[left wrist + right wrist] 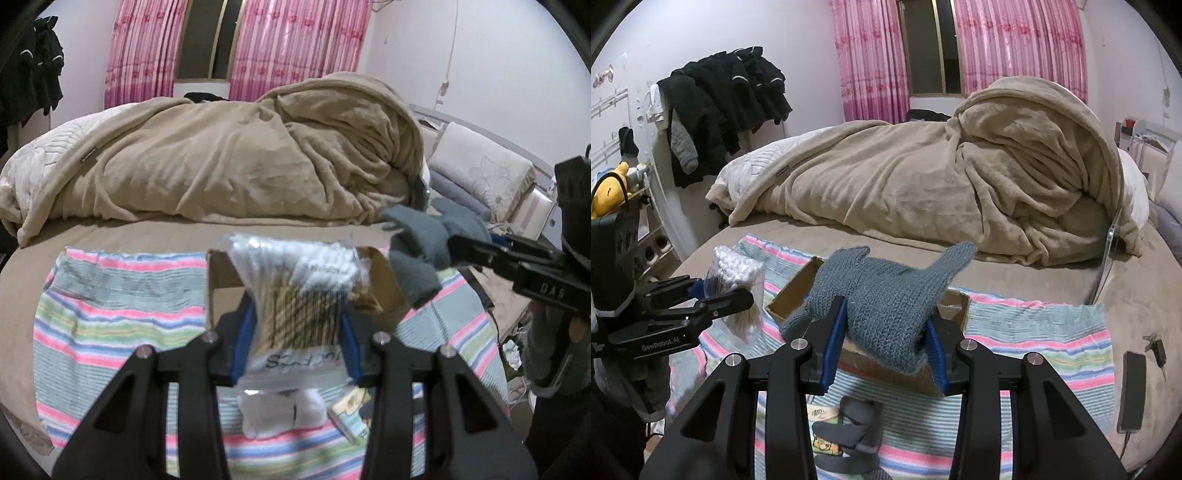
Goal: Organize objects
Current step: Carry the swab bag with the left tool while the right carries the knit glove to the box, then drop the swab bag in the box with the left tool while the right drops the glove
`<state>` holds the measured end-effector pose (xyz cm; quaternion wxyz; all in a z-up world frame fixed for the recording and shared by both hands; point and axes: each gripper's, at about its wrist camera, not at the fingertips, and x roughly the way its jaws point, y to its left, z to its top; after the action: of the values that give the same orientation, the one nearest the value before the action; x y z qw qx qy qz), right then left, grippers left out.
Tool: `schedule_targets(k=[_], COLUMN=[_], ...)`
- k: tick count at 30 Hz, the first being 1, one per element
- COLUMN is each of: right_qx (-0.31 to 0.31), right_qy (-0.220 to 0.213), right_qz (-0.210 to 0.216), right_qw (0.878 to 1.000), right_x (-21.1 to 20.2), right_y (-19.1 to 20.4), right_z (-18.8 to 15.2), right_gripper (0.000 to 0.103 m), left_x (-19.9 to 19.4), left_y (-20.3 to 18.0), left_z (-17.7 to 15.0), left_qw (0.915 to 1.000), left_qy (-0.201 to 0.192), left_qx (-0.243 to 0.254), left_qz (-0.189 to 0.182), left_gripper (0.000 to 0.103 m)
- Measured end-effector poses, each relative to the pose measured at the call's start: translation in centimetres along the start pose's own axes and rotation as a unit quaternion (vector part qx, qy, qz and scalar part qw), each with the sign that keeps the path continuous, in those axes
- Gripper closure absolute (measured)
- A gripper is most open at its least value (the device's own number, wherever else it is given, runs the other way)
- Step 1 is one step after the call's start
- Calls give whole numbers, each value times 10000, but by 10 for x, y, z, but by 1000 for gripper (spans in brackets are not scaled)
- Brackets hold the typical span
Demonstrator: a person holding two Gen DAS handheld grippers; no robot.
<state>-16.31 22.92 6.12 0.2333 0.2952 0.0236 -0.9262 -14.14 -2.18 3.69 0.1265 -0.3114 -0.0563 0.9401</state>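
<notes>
Readable lettering on the grippers and the swab bag

In the right wrist view, the side of the left gripper (713, 295) reads "GenRobot.AI" in pale letters. In the left wrist view, the black body of the right gripper (436, 243) shows "DAS", only part of a word. The clear bag of cotton swabs (299, 295) carries upside-down print at its lower edge, seemingly "100 PCS", and a white label higher up, too blurred to read.
</notes>
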Motion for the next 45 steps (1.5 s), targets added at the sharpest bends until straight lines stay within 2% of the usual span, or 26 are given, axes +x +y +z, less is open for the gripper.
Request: schedule_targets(k=[12,22,25,34,44,45], right_qx=[21,145,153,87,60,64], right_qy=[174,306,357,541,823,857], right_qz=[13,-5,4,123,246,257], right_qw=[9998,9994,9992,9984,9963,9960], right_x=[36,55,60,78,106,109], right_y=[-5,-18,-19,-12,-3,-3], right_z=[1,-4,-7,-15,-25,-26], right_gripper=[61,61,61,61,61,61], left_x=[39,99,117,142,134,133], left_y=[12,9,10,30,45,45], left_z=[14,10,5,-10,-8,-8], left_qw=[9990,9967,9957,9932,9917,9920], left_qy=[94,571,747,1113,1158,1141], left_qx=[-247,-202,-210,-284,-504,-495], left_qz=[-370,-543,-512,180,238,235], left_gripper=[61,61,61,61,55,51])
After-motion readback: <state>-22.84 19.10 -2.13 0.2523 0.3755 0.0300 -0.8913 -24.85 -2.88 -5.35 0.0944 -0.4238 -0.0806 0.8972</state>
